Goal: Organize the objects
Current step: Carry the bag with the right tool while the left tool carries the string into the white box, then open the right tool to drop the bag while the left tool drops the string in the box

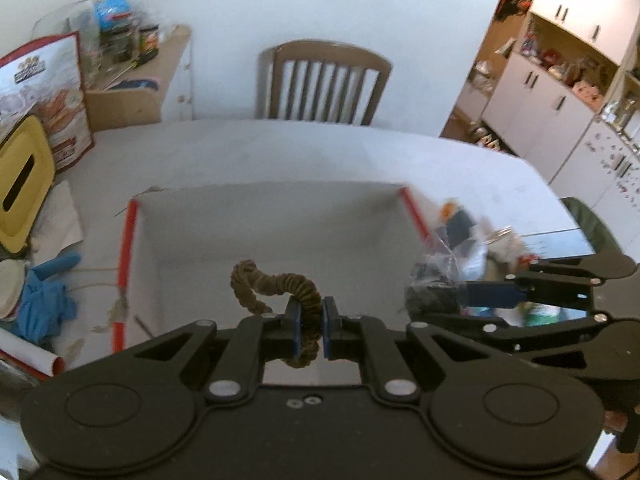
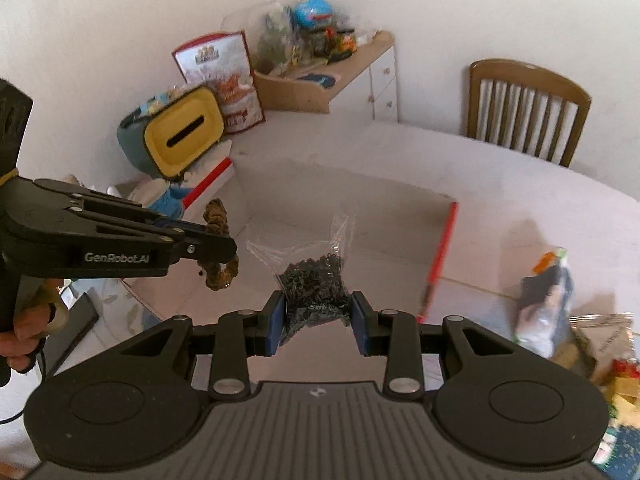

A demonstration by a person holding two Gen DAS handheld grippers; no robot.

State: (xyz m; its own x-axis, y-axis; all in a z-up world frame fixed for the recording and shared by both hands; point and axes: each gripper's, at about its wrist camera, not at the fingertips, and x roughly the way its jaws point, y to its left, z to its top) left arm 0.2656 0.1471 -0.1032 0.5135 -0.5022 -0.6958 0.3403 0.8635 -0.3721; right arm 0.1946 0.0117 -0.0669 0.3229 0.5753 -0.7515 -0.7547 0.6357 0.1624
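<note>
My left gripper (image 1: 311,330) is shut on a brown fabric scrunchie (image 1: 276,284), held above the open white cardboard box (image 1: 256,224) with red-taped edges. The same scrunchie (image 2: 218,252) shows in the right wrist view, clamped in the left gripper (image 2: 208,246) at the left. My right gripper (image 2: 318,320) is shut on a clear plastic bag of small black bits (image 2: 316,280), over the box (image 2: 360,208). In the left wrist view that bag (image 1: 434,288) hangs at the right gripper (image 1: 452,296), beside the box's right wall.
A yellow-lidded bin (image 2: 184,132), printed carton (image 2: 228,80) and blue gloves (image 1: 42,300) crowd the table's left side. More packets (image 2: 548,300) lie right of the box. A wooden chair (image 1: 324,80) stands at the far edge. A hand (image 2: 24,332) holds the left gripper's handle.
</note>
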